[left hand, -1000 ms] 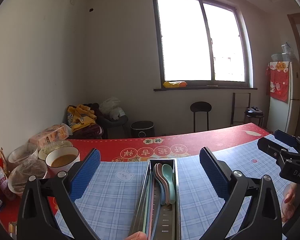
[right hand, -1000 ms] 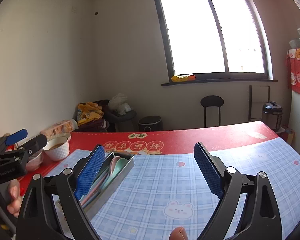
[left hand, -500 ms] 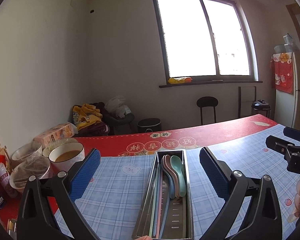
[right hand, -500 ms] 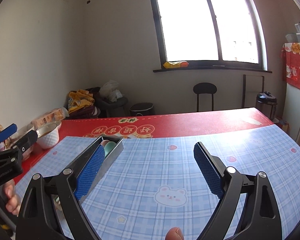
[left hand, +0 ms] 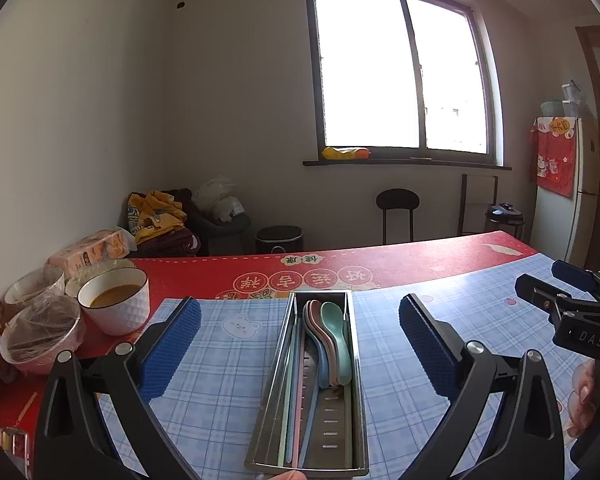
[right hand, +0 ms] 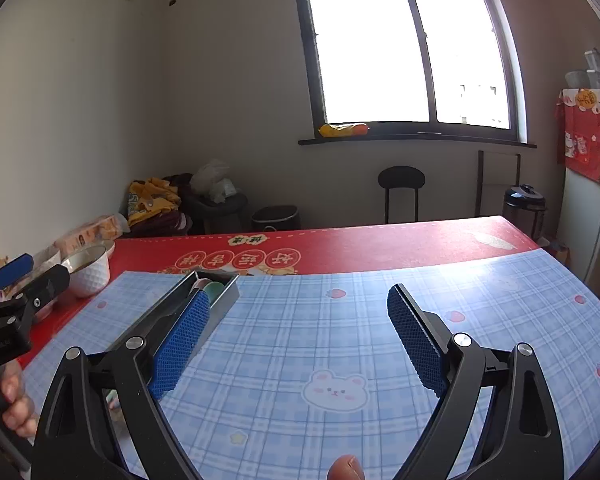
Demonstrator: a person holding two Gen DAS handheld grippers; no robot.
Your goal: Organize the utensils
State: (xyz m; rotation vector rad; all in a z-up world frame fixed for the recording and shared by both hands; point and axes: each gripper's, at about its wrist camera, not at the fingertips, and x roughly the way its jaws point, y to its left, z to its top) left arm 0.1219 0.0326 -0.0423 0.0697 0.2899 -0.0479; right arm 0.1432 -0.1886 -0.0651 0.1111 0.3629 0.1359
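A narrow metal tray [left hand: 332, 436] lay on the blue checked mat [left hand: 220, 392] of the worktop, holding pastel spoons [left hand: 332, 340] at its far end and chopsticks [left hand: 292, 400] along its left side. The left gripper [left hand: 300, 344] hung above the tray, jaws wide apart and empty. The right gripper [right hand: 298, 336], to the right of the tray, stood equally open. A white bowl [left hand: 116, 304] of brown liquid sat left of the tray.

White bowl [left hand: 116, 306] of brown liquid beside covered bowls [left hand: 40, 338]
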